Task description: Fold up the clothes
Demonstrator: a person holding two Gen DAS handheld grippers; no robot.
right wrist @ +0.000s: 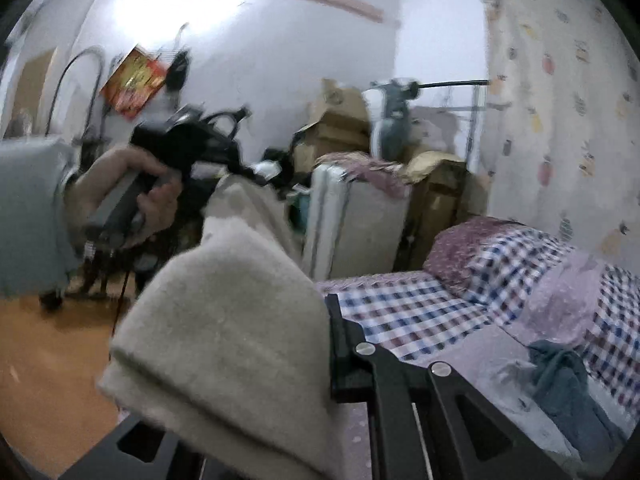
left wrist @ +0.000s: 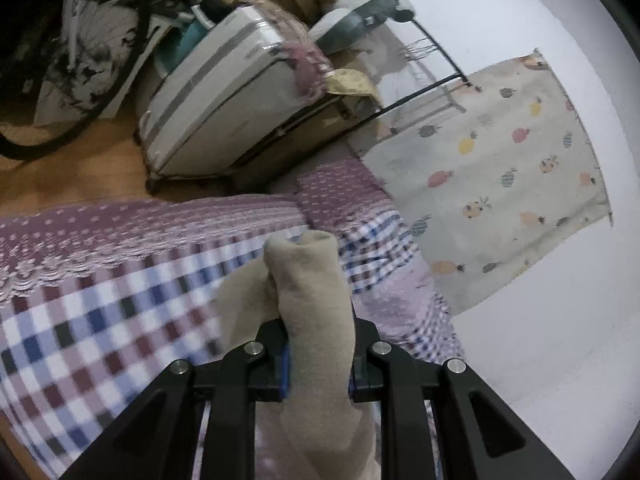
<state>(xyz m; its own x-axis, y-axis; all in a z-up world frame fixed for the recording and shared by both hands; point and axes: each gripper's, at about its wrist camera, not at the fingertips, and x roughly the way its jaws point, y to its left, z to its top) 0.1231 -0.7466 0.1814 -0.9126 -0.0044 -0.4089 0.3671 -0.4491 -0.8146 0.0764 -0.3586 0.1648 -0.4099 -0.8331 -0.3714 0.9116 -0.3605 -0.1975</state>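
A beige knitted garment (left wrist: 316,288) hangs in the air above the bed, held by both grippers. My left gripper (left wrist: 318,360) is shut on a bunched fold of it, which sticks up past the fingertips. In the right wrist view the same garment (right wrist: 224,320) drapes thickly over my right gripper (right wrist: 316,332), hiding its left finger. The black right finger (right wrist: 340,332) presses against the cloth, so this gripper is shut on it. Farther off, a hand (right wrist: 136,196) holds the left gripper (right wrist: 236,168), and the cloth stretches from it towards me.
The bed (right wrist: 400,312) has a checked sheet and a purple patterned cover, with a teal garment (right wrist: 560,384) lying on it. Beside it stand a pale suitcase (left wrist: 216,100), cardboard boxes (right wrist: 340,120), a bicycle wheel (left wrist: 80,60) and a fruit-print curtain (left wrist: 500,168). The floor (right wrist: 48,360) is wooden.
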